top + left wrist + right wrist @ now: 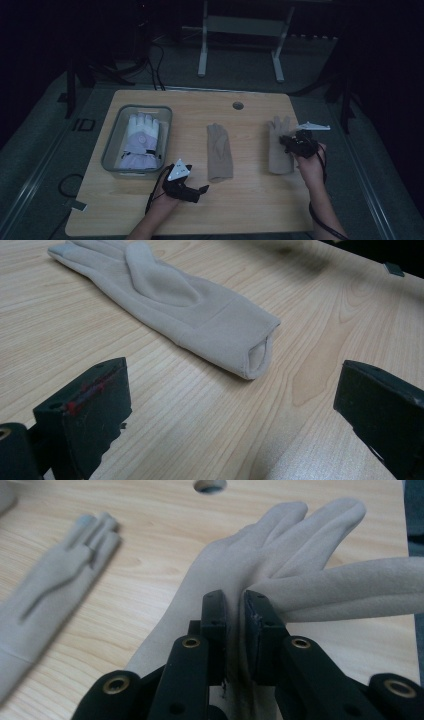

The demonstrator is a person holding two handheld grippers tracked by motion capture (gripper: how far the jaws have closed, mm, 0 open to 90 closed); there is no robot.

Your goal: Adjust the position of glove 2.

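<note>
While a fold of the beige fleece glove on the right [235, 575] is pinched between nearly closed jaws, the right gripper [235, 607] is seen in its own view with fabric bunched up between the pads, one glove finger pulled sideways to the right. From the high view, that gripper [295, 142] is held over the palm area of the same glove [278, 159], which lies flat near the right edge of the light wooden table [250, 200], fingers pointing away from the person. A second beige fleece glove [219, 152] is laid at the table's middle, well apart from the first, fingers also away. The left gripper [192, 191] is held low near the front edge, just left of that glove's cuff; its jaws are spread wide with nothing between them, and the cuff opening [260, 352] is seen ahead of them. A clear plastic bin [111, 150] at the left holds a white and lilac padded glove [141, 140].
</note>
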